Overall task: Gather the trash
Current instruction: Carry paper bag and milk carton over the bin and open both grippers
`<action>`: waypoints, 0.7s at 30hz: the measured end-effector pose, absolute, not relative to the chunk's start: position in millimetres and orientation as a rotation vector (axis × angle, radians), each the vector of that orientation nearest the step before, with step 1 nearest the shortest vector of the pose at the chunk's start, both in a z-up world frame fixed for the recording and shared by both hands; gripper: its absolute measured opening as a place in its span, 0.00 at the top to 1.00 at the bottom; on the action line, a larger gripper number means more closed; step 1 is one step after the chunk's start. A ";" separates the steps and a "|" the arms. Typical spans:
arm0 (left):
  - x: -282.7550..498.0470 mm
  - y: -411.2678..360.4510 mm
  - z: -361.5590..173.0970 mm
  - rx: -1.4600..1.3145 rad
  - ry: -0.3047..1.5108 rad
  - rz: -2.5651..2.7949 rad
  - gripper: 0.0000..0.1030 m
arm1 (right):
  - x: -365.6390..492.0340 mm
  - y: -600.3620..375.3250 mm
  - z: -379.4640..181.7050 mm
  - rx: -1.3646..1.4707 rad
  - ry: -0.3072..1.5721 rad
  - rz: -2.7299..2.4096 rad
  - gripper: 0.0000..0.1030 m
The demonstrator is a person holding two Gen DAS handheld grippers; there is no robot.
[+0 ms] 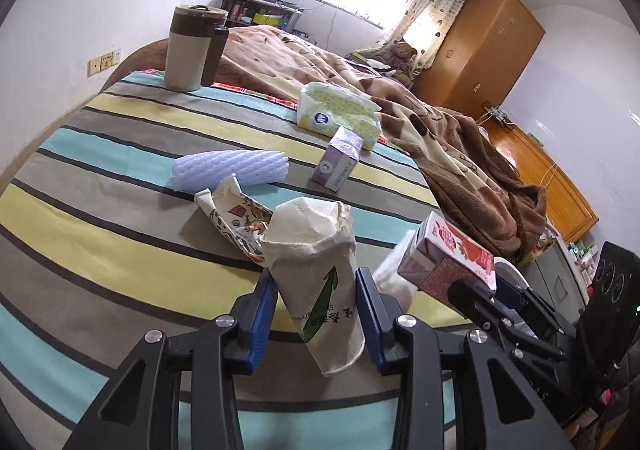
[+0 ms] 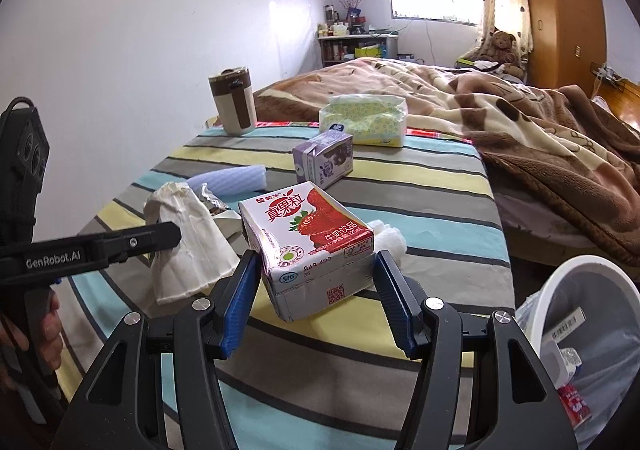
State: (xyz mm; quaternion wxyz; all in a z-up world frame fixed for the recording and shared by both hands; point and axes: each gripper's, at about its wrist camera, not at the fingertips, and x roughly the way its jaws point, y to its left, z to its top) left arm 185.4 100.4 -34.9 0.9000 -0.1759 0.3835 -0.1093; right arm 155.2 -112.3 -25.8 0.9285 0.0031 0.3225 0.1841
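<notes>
Left hand-held gripper (image 1: 316,314) clamping paper cup (image 1: 320,282), bed edge (image 1: 440,314) near

"GenRobot.AI" on left gripper (image 2: 176,236) arm, "真果粒", "SIG", "849 430" on strawberry milk carton (image 2: 312,246)

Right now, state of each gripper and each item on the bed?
left gripper: shut on paper cup, crushed, lifted
right gripper: shut on strawberry milk carton, lifted
purple carton: upright on bed
foam sleeve: lying flat
tissue pack: opened
thermos: upright, lid on
bin: lined, partly filled
</notes>
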 end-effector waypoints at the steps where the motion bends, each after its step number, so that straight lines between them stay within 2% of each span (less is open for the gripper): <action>1: 183.3 98.6 -33.4 -0.361 0.789 -0.231 0.61 | 153.2 -114.4 -24.7 0.012 0.656 0.377 0.42; 21: 158.6 26.5 4.1 -0.271 0.726 -0.360 0.62 | 125.9 -172.2 -7.4 0.090 0.580 0.266 0.42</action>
